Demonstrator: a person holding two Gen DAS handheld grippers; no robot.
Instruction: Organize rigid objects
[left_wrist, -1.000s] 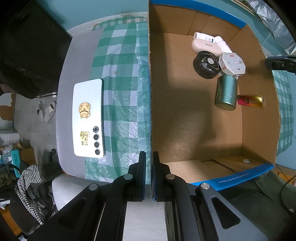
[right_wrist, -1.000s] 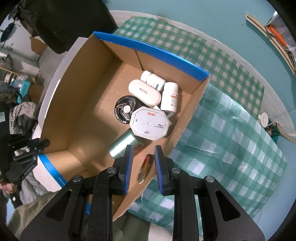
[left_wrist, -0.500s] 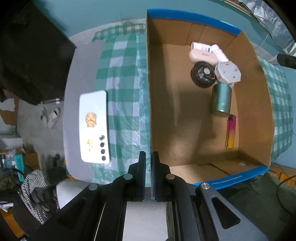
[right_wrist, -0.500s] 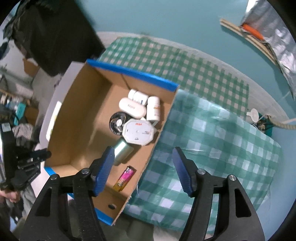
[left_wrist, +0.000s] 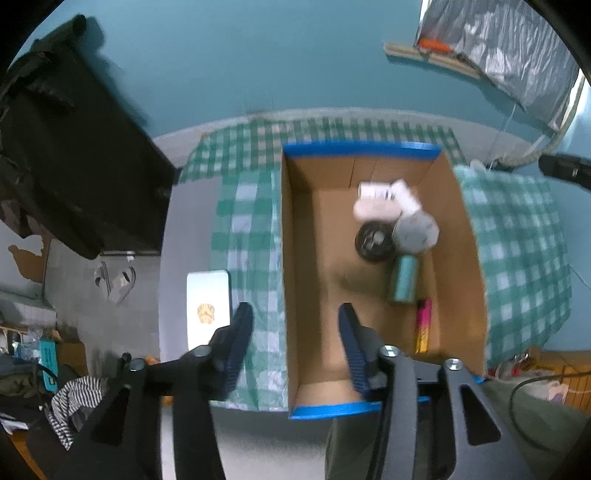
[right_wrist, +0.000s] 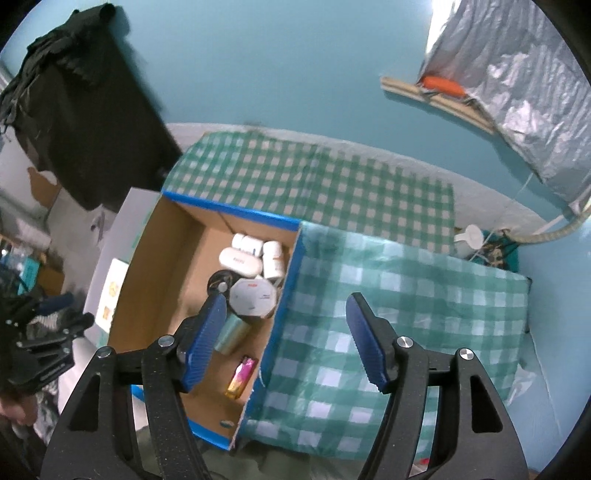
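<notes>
Our left gripper (left_wrist: 295, 325) has its 2 fingers spread wide apart, holding nothing and touching nothing. Its left finger hangs over the checked cloth (left_wrist: 251, 236), its right finger over the inside of the cardboard box (left_wrist: 317, 258), so the box's left wall runs up between them. Just left of the left fingertip lies a white phone (left_wrist: 207, 295) on the grey table (left_wrist: 181, 221).

Our right gripper (right_wrist: 286, 328) is also wide open and empty. Its left finger hangs over the box (right_wrist: 162, 254), its right finger over the cloth (right_wrist: 406, 280), and the blue-edged right wall of the box runs between the 2.

The things to be sorted sit inside the box, ahead of both grippers, gathered toward its far right corner: white bottles (right_wrist: 273, 258), a white oval case (right_wrist: 240, 262), a black round thing (right_wrist: 219, 282), a pale 8-sided box (right_wrist: 253, 297) and a green tin (right_wrist: 231, 334) lying on its side just beside our right gripper's left fingertip. A pink and yellow lighter (right_wrist: 240, 376) lies nearer us along the right wall, apart from the tin.

The left half of the box floor, ahead of our left gripper's right finger, is bare cardboard. Ahead and to the right of our right gripper the cloth spreads flat to the blue wall (right_wrist: 295, 74), where a white funnel-like thing (right_wrist: 469, 236) sits in the far right corner
</notes>
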